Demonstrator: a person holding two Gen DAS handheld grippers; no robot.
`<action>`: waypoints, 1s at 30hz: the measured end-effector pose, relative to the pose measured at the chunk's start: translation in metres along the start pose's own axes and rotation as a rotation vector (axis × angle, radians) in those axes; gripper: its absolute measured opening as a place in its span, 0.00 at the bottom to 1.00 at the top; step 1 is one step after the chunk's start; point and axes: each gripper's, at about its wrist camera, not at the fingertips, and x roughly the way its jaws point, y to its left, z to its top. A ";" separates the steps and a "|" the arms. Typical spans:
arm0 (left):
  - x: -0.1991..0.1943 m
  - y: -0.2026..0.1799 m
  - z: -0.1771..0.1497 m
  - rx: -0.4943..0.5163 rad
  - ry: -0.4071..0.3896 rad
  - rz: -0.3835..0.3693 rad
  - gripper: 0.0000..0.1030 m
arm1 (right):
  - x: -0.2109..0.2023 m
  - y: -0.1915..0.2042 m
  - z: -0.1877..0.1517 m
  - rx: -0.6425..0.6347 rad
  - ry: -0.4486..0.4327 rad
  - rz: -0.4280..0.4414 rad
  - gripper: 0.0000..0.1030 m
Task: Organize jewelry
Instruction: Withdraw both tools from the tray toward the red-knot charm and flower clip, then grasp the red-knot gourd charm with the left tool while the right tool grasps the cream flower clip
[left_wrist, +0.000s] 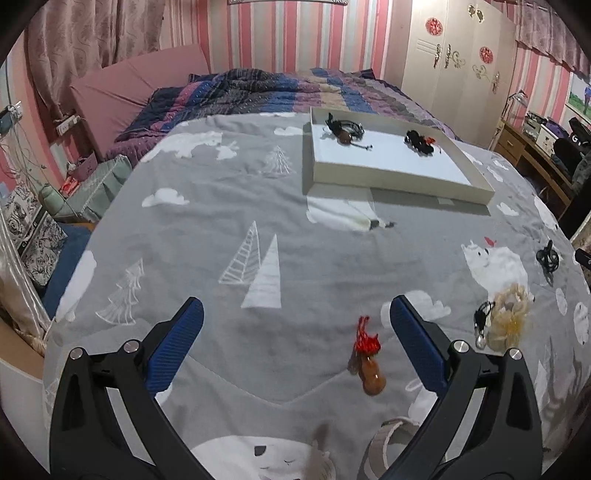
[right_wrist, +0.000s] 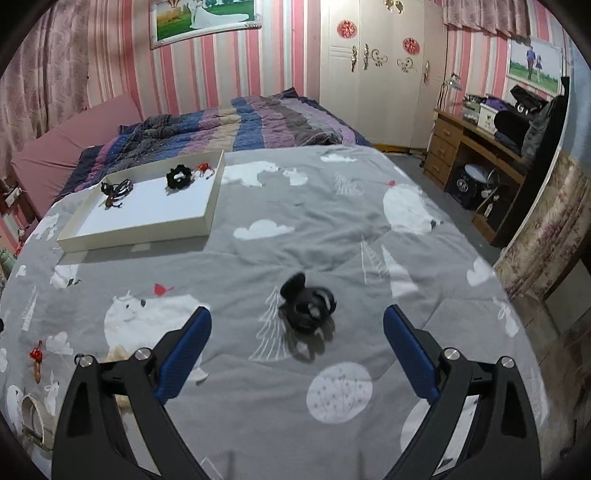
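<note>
Brown gourd pendant (left_wrist: 373, 376) with red cord, lying on the grey blanket (left_wrist: 221, 229) between the spread fingers of the left gripper (left_wrist: 295, 321). Black bracelet (right_wrist: 308, 306) (blurred) ahead of the right gripper (right_wrist: 297, 325), likewise wide apart, gripping nothing. Farther back, white tray (right_wrist: 207, 218) holding dark jewelry.

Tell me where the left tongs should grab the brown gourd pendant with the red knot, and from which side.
Grip the brown gourd pendant at its narrow waist, just below the red knot, coming straight down from above. It lies flat on the grey blanket, and the waist likely keeps the open left tongs from slipping off the rounded bulbs.
</note>
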 end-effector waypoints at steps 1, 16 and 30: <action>0.001 -0.001 -0.001 0.003 0.006 0.000 0.97 | 0.000 0.001 -0.002 -0.004 0.004 0.001 0.91; 0.007 -0.021 -0.021 0.022 0.096 -0.053 0.93 | 0.002 0.053 -0.032 -0.074 0.087 0.135 0.91; 0.029 -0.035 -0.022 0.054 0.153 -0.093 0.72 | 0.011 0.093 -0.037 -0.151 0.141 0.182 0.91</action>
